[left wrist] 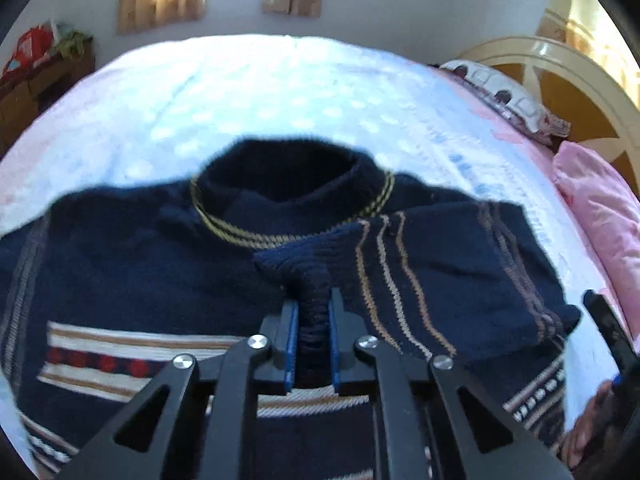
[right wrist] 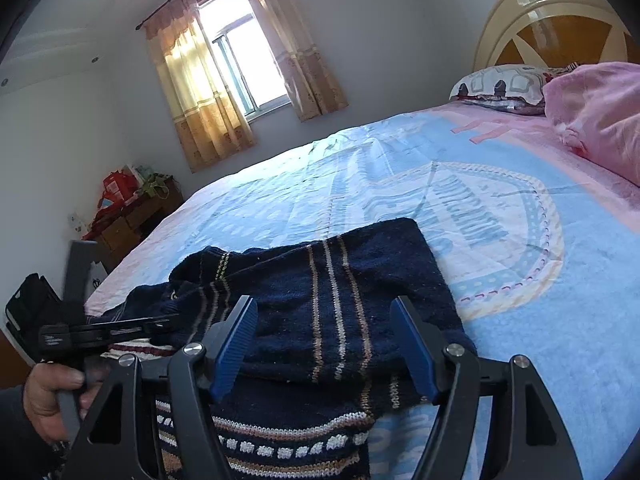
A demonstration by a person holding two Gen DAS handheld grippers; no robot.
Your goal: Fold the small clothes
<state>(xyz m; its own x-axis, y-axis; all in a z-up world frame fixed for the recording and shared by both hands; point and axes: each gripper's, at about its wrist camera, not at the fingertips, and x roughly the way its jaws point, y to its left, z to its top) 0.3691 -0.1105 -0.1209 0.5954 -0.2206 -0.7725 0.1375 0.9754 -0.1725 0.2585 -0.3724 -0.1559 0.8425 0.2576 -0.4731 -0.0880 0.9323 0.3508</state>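
- Left gripper [left wrist: 313, 308]: black linkage arms with blue ribbed pads, pinched shut on the ribbed cuff [left wrist: 298, 270] of a sleeve drawn across the sweater's chest.
- Right gripper [right wrist: 324, 344]: jaws spread wide, holding nothing, poised just above the folded sleeve.
- Sweater [right wrist: 320, 292]: navy knit, thick and coarse, with tan and cream stripes and a patterned band; it lies flat near the bed's edge, collar [left wrist: 292, 196] apparently a rolled neck, though blurred.
- Bedsheet [right wrist: 500, 240]: pale blue and pink printed cotton.
- Room: pink pillow [right wrist: 596, 116], cream headboard [right wrist: 540, 20], curtained window [right wrist: 236, 68].
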